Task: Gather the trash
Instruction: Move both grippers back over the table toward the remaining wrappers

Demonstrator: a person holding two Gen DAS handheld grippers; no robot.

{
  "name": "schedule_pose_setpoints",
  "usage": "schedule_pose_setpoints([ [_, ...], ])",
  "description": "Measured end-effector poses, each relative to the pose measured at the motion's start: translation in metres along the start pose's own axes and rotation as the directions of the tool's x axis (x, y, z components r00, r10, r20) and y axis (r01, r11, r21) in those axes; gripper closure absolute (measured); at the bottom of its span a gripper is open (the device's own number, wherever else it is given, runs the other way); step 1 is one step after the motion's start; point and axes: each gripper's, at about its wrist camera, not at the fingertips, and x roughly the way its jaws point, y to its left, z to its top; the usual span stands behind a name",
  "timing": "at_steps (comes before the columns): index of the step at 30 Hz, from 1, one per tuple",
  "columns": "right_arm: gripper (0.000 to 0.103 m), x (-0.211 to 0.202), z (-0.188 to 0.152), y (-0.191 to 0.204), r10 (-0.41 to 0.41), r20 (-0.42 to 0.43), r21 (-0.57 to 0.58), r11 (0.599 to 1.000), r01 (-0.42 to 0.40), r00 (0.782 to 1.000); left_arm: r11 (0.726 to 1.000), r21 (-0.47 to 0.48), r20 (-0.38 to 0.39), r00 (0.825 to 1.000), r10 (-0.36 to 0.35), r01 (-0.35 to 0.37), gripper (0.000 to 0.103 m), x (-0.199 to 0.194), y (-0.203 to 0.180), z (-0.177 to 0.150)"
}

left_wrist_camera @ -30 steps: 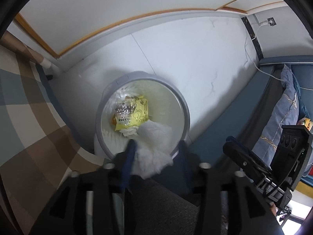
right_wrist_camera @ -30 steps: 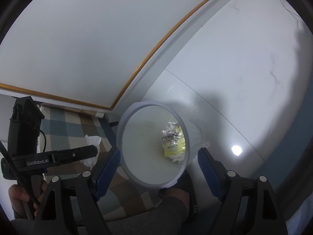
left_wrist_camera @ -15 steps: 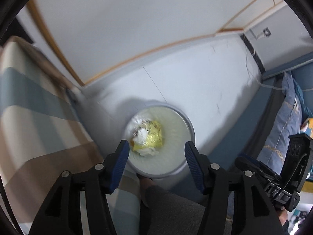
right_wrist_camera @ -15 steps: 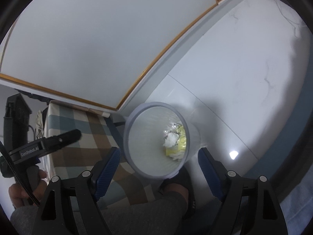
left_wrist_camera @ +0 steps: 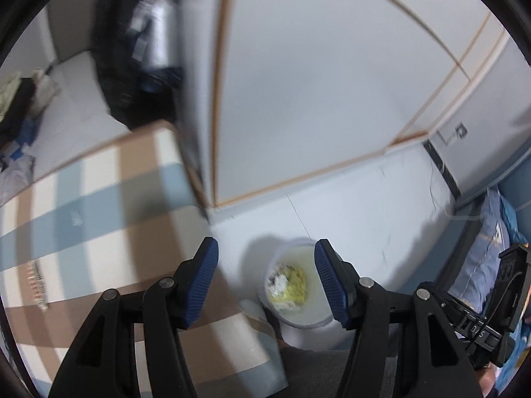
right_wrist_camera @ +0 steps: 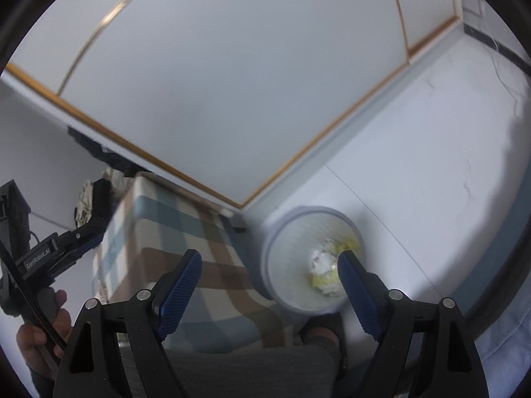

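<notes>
Down on the pale tiled floor, beside the table, stands the round grey plastic waste bin (right_wrist_camera: 310, 260) with a pale liner, and the trash lies at its bottom: a crumpled white tissue (right_wrist_camera: 320, 260) on top of a yellow printed snack wrapper (right_wrist_camera: 327, 280). I read that as the collected litter resting where it belongs, so this drop looks done.

My left gripper (left_wrist_camera: 265, 280) hangs above the bin's near side, its blue ribbed fingers (left_wrist_camera: 200, 282) apart and widening, with nothing between them. I judge the spread makes sense: a soft tissue only falls clear once the pads let go fully.

My right gripper (right_wrist_camera: 268, 285) also points down toward the bin, fingers (right_wrist_camera: 181, 288) spread wide and widening slightly, empty too; it frames the bin's rim without touching it. I'd say it is kept ready for the next piece.

Just beside the bin is the table covered with a checked blue, brown and cream cloth (left_wrist_camera: 99, 205). On the cloth, at the left view's edge, lies a small blurred object (left_wrist_camera: 35, 283) I cannot identify; it may be more litter. A dark-socked foot (right_wrist_camera: 320, 335) stands touching the bin's base.
</notes>
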Motion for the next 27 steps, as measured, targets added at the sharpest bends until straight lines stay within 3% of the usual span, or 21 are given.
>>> schedule_pose_setpoints([
  [10, 0.018, -0.036, 0.004, 0.117, 0.107, 0.096, -0.262, 0.962, -0.079, 0.99, 0.989, -0.137, 0.166, 0.984, 0.069, -0.046, 0.036, -0.072, 0.069, -0.006],
  [18, 0.016, -0.047, -0.02, 0.201, 0.216, 0.099, -0.397, 0.904, -0.16, 0.971, 0.968, -0.227, 0.279, 0.945, 0.171, -0.108, 0.023, -0.132, 0.123, -0.014],
  [24, 0.015, -0.037, -0.046, 0.247, 0.265, 0.07, -0.479, 0.855, -0.201, 0.962, 0.949, -0.275, 0.295, 0.925, 0.238, -0.156, 0.022, -0.15, 0.158, -0.031],
  [27, 0.014, -0.029, -0.059, 0.269, 0.28, 0.047, -0.523, 0.825, -0.215, 0.959, 0.93, -0.318, 0.308, 0.908, 0.284, -0.183, 0.015, -0.158, 0.173, -0.043],
])
